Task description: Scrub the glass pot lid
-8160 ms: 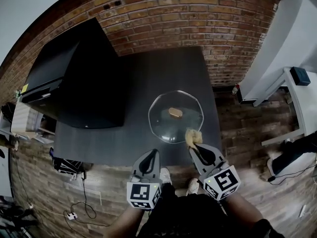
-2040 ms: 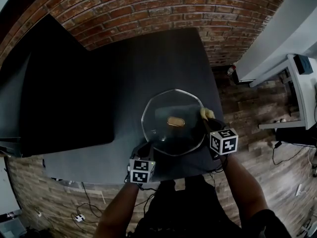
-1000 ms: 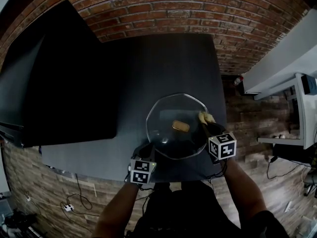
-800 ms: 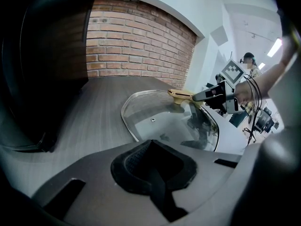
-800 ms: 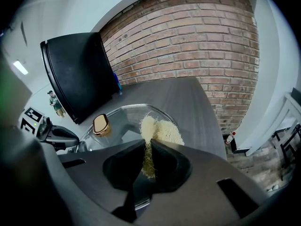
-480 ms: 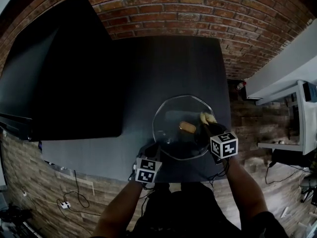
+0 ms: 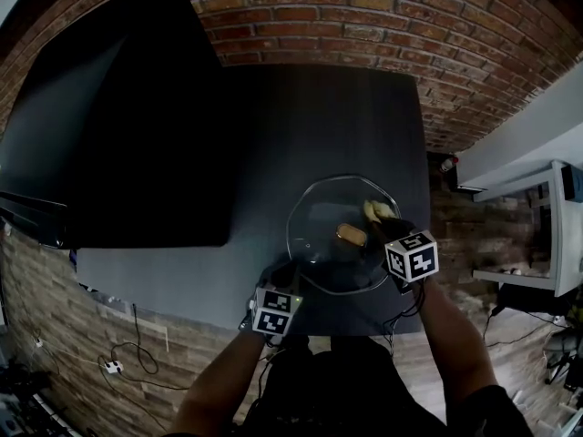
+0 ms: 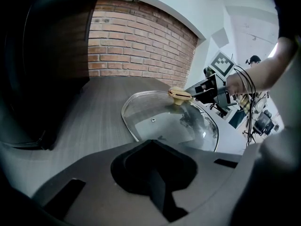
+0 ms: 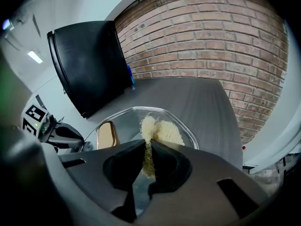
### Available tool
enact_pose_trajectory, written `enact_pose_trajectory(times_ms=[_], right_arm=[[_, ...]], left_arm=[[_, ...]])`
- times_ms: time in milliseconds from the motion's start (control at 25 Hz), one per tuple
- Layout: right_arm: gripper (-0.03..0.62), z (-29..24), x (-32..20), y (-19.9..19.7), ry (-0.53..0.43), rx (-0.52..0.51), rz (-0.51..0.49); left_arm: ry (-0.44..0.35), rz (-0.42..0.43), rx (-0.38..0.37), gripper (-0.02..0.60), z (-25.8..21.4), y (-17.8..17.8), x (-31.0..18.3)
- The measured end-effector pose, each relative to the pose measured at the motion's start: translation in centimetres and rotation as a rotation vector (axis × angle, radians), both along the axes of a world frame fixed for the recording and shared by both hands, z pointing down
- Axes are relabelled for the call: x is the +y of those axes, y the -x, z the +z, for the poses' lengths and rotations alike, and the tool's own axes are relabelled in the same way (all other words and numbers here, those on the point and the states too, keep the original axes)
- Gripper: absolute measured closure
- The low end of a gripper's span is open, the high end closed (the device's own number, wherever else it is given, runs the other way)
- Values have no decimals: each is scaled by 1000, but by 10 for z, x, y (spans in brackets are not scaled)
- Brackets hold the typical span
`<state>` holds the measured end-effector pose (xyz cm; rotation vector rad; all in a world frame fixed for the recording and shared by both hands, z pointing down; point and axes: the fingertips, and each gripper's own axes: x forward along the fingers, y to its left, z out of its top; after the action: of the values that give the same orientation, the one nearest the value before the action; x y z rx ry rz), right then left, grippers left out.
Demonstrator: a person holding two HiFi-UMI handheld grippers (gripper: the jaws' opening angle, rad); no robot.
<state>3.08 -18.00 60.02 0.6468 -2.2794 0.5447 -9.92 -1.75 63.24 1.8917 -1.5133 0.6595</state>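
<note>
The glass pot lid (image 7: 326, 264) lies on the dark table with its tan knob (image 7: 351, 236) on top. My right gripper (image 7: 387, 226) is shut on a yellow sponge (image 7: 377, 211), which rests on the lid's right side close to the knob. In the right gripper view the sponge (image 9: 160, 128) sticks out past the jaws onto the glass (image 9: 127, 119), with the knob (image 9: 106, 134) to its left. My left gripper (image 7: 284, 279) is shut, its tips at the lid's near-left rim. In the left gripper view the lid (image 8: 178, 121) starts just past the shut jaws (image 8: 151, 145).
A large black box (image 7: 109, 135) fills the table's left side. A brick wall (image 7: 364, 7) runs behind the table (image 7: 301, 116). The lid sits near the table's right and near edges. White furniture (image 7: 537, 235) stands to the right, above the wood floor.
Since 8 s ago both grippers came forward: the left one to the lid's near-left rim, the sponge from the near rim up the right side. Lately the sponge edged toward the knob.
</note>
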Motion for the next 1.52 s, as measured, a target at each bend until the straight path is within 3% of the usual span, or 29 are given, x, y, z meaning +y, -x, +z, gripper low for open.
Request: enact_pose_trajectory(times_ms=[560, 1160, 1520], right_arm=[[553, -2, -7, 39, 15, 27, -198], [553, 3, 1, 97, 28, 110, -537], [553, 5, 12, 126, 9, 158, -683]], left_arm=[[4, -29, 1, 549, -1, -1, 0], [7, -68, -2, 549, 1, 0, 0], [10, -83, 7, 549, -1, -1, -1]])
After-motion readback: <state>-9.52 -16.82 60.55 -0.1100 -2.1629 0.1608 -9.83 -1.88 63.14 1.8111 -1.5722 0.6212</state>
